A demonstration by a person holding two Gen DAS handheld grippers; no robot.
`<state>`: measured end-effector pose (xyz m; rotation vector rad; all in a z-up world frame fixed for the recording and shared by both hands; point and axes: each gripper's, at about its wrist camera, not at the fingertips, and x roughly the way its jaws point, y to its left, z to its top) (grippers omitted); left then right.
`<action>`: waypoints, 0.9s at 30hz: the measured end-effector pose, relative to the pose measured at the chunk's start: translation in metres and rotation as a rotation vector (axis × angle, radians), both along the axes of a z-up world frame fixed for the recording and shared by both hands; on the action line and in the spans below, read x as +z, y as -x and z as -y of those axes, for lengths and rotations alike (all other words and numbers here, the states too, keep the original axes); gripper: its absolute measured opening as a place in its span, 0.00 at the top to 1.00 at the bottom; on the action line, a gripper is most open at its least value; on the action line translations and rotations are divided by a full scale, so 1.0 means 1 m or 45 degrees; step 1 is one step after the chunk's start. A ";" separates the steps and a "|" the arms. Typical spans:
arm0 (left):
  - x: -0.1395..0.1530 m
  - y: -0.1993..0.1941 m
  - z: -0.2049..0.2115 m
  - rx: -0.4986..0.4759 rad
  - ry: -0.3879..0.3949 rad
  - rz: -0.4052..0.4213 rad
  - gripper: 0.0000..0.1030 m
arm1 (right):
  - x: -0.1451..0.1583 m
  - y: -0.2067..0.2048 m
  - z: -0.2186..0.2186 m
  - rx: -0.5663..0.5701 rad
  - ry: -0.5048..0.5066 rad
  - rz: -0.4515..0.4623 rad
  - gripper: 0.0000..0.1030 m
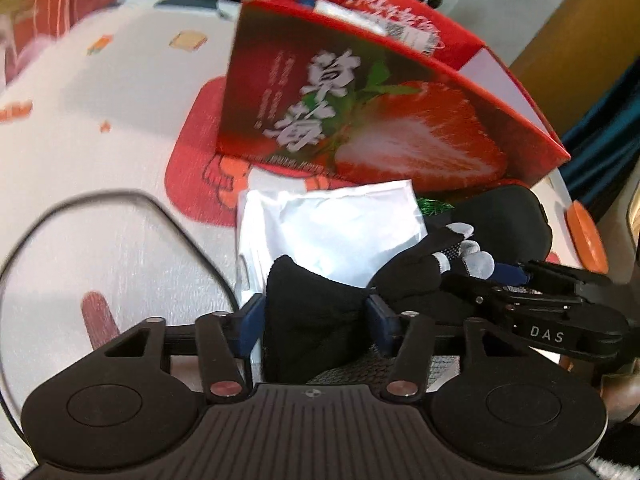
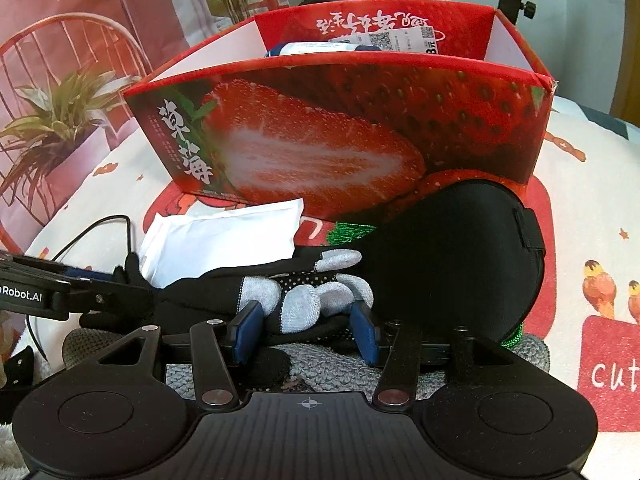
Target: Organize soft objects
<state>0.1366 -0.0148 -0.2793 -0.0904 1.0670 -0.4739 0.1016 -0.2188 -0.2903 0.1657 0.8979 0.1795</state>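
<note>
Pinching black glove (image 1: 320, 312) cuff: left hand-held gripper (image 1: 316, 320) | right hand-held gripper (image 2: 306, 328) clamps its grey-tipped fingers (strawberry box (image 2: 340, 140) behind)

Left claw (image 1: 316, 312) and right claw (image 2: 306, 330) part-closed, angled downward

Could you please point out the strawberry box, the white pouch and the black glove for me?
strawberry box (image 2: 320, 148): right wrist view, front wall.
white pouch (image 2: 224, 236): right wrist view, its middle.
black glove (image 1: 312, 316): left wrist view, cuff end.
</note>
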 end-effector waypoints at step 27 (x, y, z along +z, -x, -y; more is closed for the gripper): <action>0.048 -0.025 0.019 -0.089 -0.044 0.303 0.92 | 0.023 -0.013 0.018 -0.107 -0.069 0.134 0.87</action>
